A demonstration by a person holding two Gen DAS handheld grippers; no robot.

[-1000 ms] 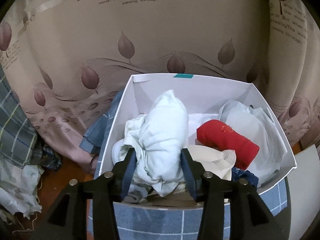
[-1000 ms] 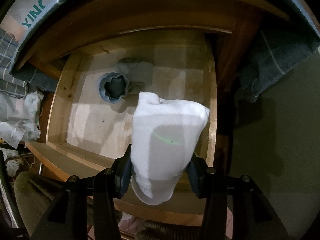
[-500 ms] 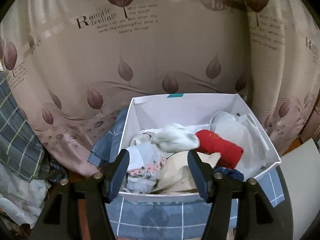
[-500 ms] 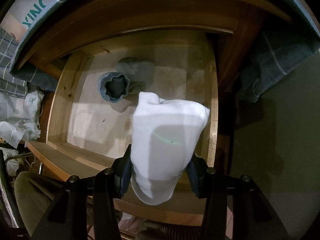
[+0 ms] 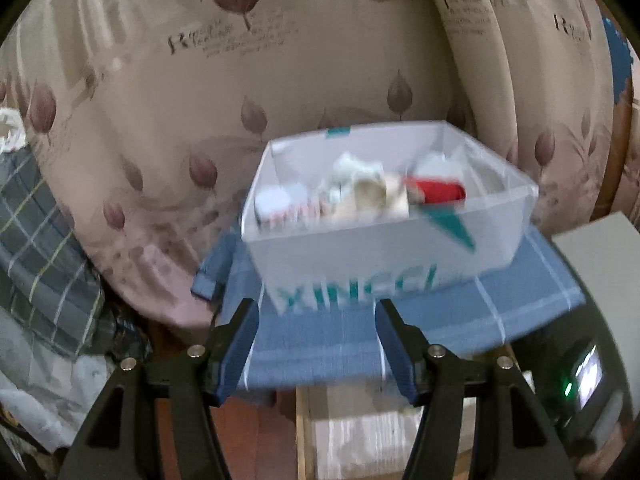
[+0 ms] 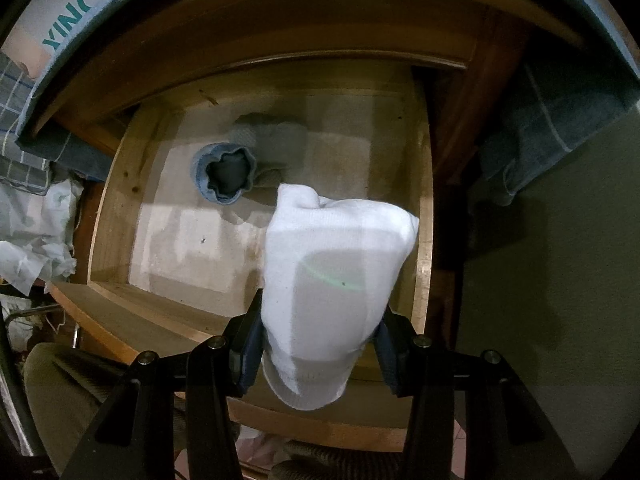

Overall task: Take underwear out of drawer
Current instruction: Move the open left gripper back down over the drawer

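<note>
We hold the white rolled garment [image 6: 332, 276] firmly between the jaws of our right gripper [image 6: 318, 350], lifted above the open wooden drawer [image 6: 116, 200]. One blue-grey roll [image 6: 226, 172] is left on the drawer floor. Our left gripper [image 5: 316, 344] is open and empty, in front of the white box [image 5: 384, 256], which already contains several garments. We judge the task nearly finished.

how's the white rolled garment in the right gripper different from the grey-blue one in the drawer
The white bundle is clamped in the right gripper above the drawer; the grey-blue bundle lies on the drawer floor. The white one's end is closed, the grey-blue one's end open. Both are rolled fabric.
</note>
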